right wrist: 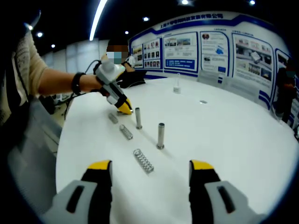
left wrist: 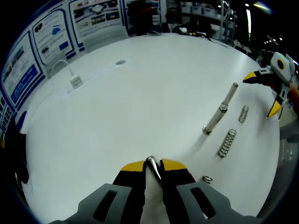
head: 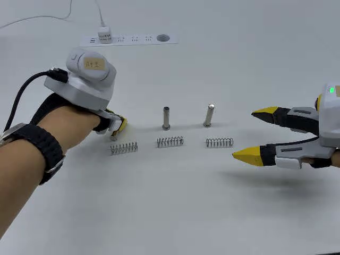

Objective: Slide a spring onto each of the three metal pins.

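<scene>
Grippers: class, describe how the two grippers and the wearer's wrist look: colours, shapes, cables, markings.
Both have black jaws with yellow tips on pale grey bodies. The left gripper has a rounded top with a yellowish label and a black cable. The right gripper shows a green light. A black strap wraps the left wrist.

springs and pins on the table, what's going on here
A person is working with two handheld grippers. The left gripper has its fingers shut on the leftmost pin. The right gripper hovers open at the right. The middle pin and right pin stand bare. The springs lie on the table.
</scene>
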`<state>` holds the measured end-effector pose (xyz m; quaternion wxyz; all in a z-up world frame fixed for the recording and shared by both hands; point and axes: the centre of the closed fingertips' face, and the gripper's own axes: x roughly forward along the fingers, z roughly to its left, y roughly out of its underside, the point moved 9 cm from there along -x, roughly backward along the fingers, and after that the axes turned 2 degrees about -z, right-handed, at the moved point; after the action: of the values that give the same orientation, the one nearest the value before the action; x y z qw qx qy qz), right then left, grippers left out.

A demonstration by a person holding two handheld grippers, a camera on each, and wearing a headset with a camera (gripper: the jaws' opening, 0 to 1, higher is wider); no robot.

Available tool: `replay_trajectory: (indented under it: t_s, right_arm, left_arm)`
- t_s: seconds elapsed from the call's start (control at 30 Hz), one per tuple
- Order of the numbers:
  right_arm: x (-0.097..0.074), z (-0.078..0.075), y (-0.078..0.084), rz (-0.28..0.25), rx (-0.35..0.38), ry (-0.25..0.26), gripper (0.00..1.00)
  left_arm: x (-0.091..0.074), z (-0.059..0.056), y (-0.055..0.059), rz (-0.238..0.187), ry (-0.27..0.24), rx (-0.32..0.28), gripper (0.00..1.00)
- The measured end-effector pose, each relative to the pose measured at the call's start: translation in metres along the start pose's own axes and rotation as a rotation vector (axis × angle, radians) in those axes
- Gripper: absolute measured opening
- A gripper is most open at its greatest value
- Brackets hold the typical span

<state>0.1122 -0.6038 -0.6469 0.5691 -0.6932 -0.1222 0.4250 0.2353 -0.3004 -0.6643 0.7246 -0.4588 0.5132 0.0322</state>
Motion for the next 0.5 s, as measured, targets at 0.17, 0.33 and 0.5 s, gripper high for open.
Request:
replay_trajectory:
  t_s: [0.17,0.33,0.5]
  right_arm:
    - [0.0012,0.0008,0.0008,0.008,-0.001,-0.004,0.68]
    - [0.0014,0.0012,0.0016,0.016,-0.001,-0.007,0.68]
    - [0.0007,0.0013,0.0017,0.021,-0.003,-0.004,0.68]
  left_arm:
    - [-0.0001,0.0006,-0.0002,0.008,-0.004,0.01,0.11]
    - [-0.0006,0.0009,-0.0001,0.017,-0.01,0.018,0.09]
    - [-0.0006,0.0019,-0.0007,0.024,-0.01,0.019,0.1]
